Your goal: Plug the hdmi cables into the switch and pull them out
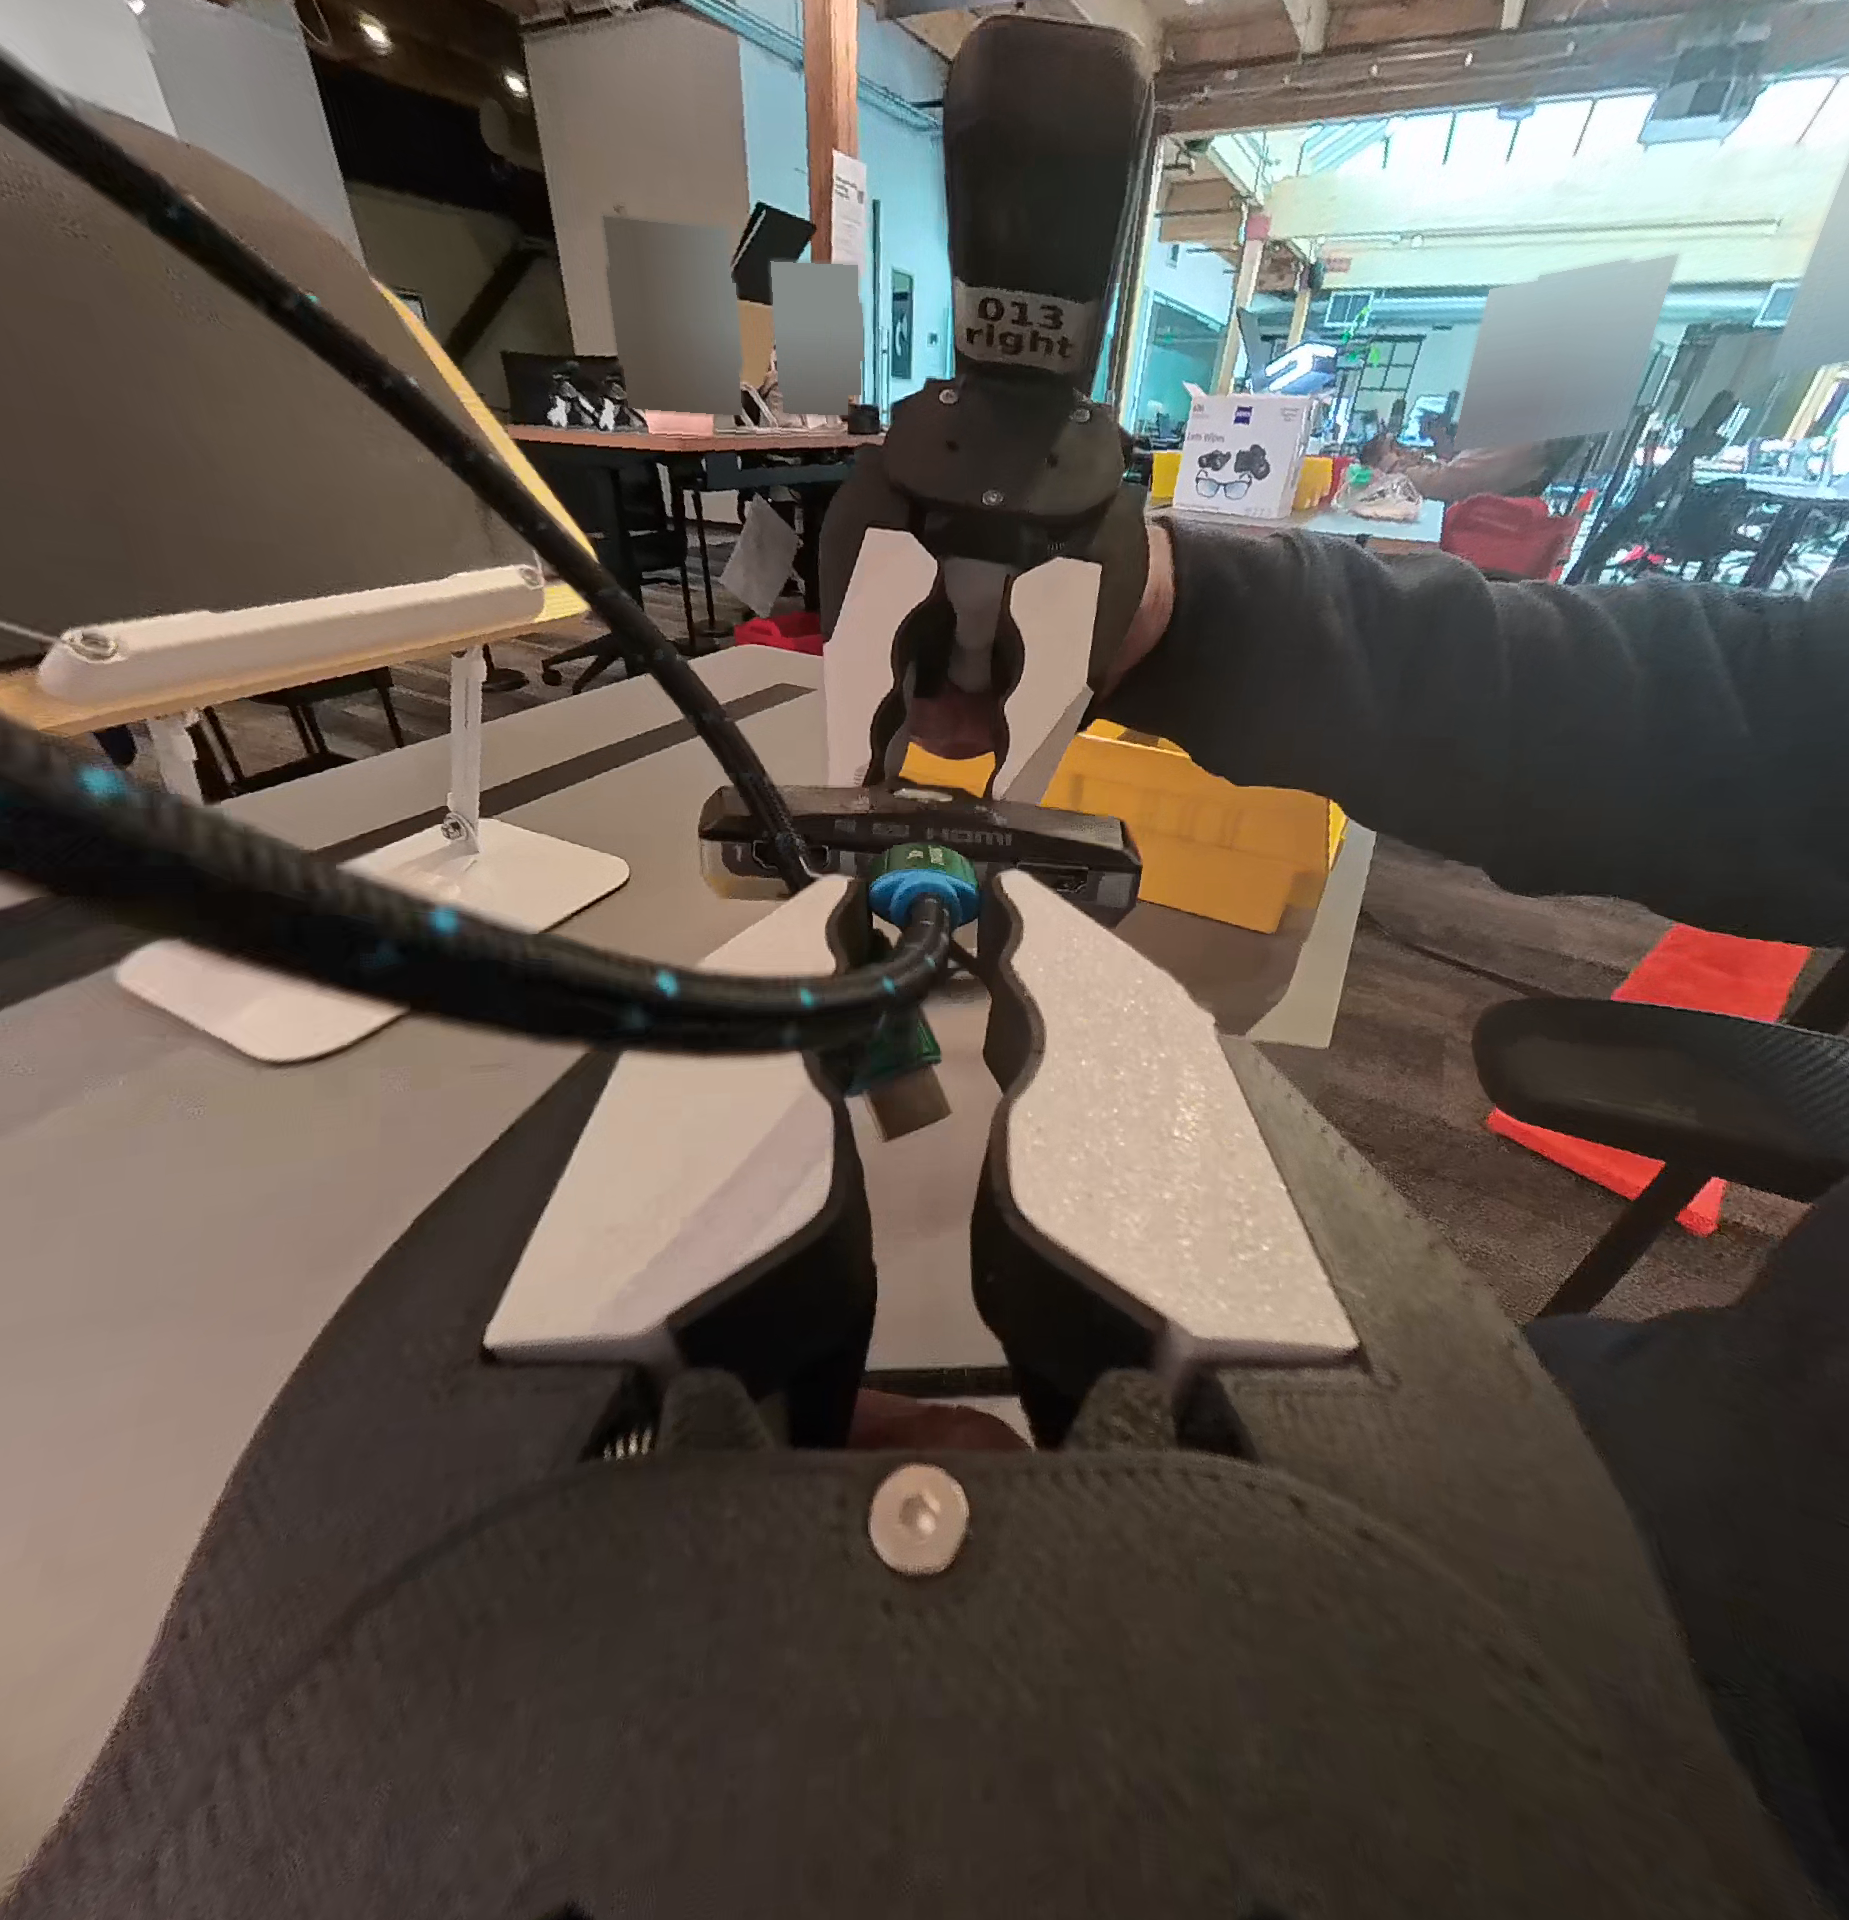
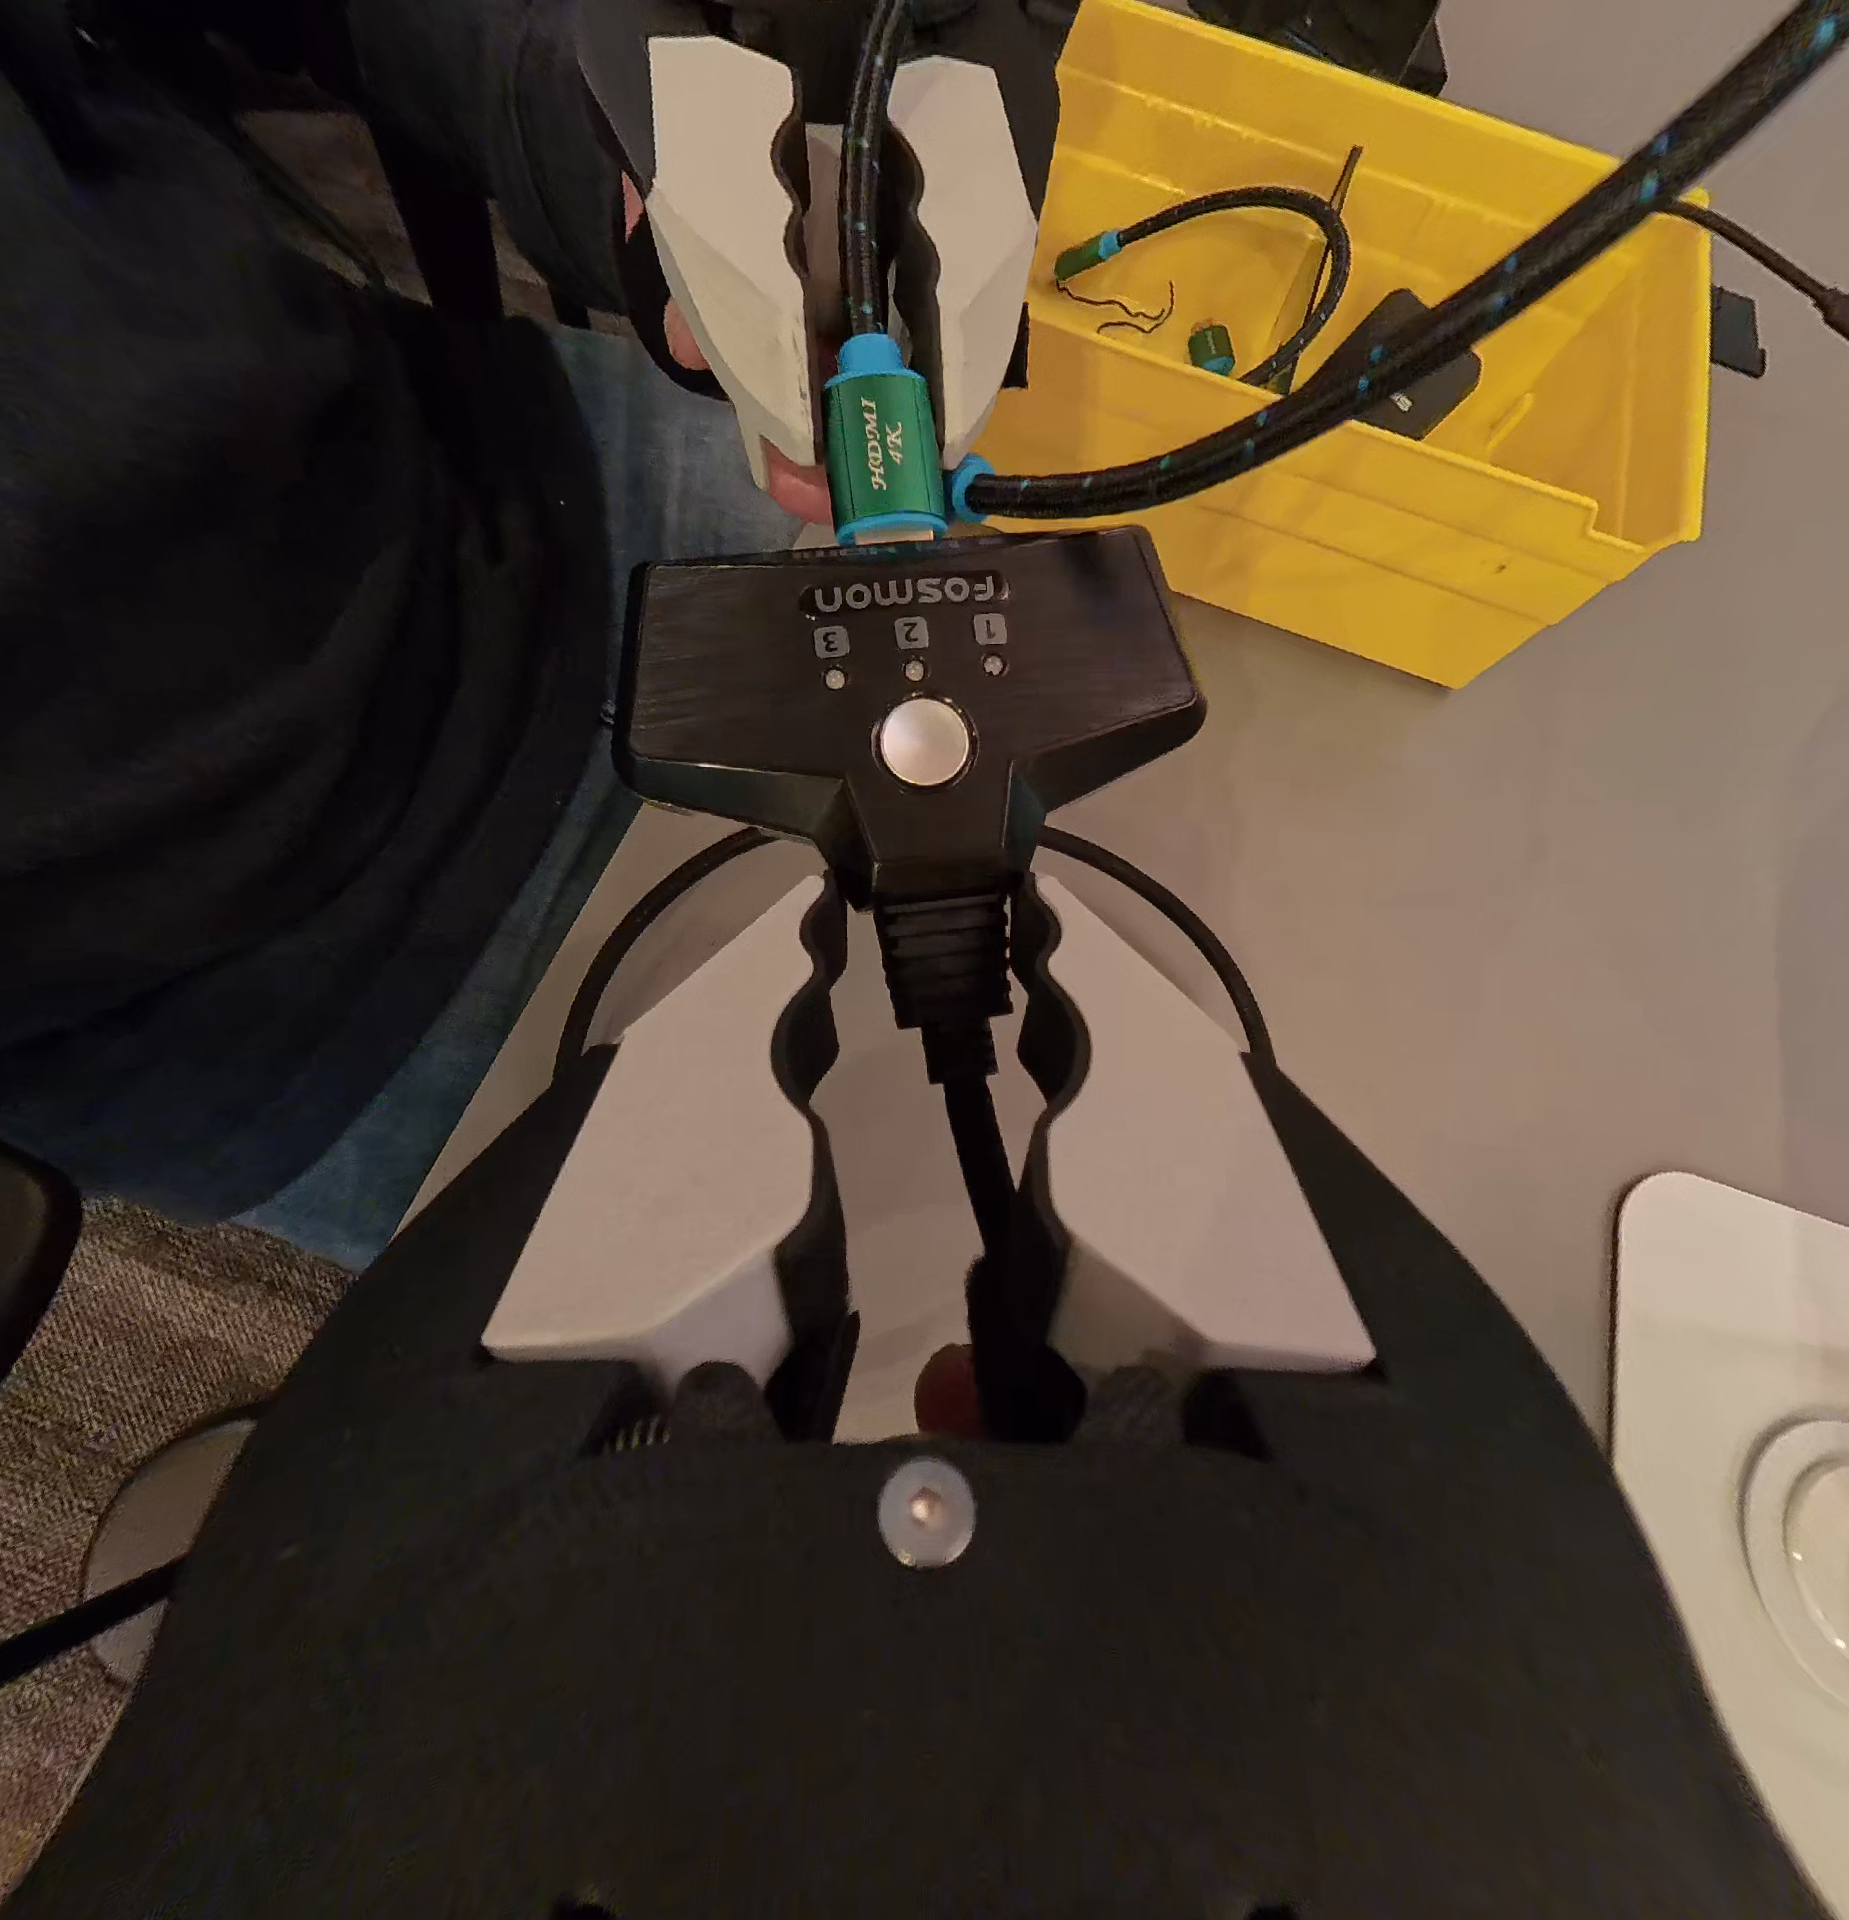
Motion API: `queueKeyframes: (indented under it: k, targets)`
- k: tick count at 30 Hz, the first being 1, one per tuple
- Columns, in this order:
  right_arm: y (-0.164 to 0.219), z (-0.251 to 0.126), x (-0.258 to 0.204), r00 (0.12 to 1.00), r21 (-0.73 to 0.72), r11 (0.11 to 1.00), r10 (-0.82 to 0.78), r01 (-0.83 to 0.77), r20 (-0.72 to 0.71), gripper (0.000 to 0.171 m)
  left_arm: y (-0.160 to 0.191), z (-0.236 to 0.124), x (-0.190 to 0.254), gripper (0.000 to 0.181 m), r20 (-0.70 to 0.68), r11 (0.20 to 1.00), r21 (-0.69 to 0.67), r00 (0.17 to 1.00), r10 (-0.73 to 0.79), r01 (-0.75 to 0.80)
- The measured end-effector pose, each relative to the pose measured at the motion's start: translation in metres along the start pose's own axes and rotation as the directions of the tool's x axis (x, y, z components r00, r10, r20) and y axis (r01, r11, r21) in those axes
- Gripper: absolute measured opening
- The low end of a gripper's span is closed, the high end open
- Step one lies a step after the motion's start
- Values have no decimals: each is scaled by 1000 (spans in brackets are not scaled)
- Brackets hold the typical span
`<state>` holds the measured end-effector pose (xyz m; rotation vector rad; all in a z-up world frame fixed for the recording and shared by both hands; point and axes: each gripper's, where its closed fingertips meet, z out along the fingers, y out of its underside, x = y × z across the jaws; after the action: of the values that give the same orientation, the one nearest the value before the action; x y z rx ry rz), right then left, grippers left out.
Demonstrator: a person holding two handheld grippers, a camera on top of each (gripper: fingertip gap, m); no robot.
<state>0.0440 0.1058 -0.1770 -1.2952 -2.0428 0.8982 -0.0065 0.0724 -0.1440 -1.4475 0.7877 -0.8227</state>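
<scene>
The black HDMI switch hangs in the air; it also shows in the left wrist view. My right gripper is shut on its neck and cable strain relief, and comes down from above in the left wrist view. My left gripper is shut on a green HDMI plug with a blue collar. The plug's metal tip meets the switch's port face; how deep it sits is hidden. A second braided cable ends in a loose green plug that hangs below my left fingers, metal end bare.
A yellow bin with more cables stands on the grey table beside the switch. A white stand base sits at left. A sleeved arm reaches in from the right, above a black office chair. My hands' fingertips stand some 8 cm from each other.
</scene>
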Motion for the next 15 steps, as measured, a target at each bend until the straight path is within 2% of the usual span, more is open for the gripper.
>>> queueKeyframes:
  k: [8,15]
  targets:
    - [1,0,4,1000,-48,999,7,-8,-29,30,4,-1,-4,19,28,1000,2,1000,4,-4]
    - [7,2,0,999,-10,999,39,-39,-12,31,5,2,-3,20,11,1000,-2,1000,17,-17]
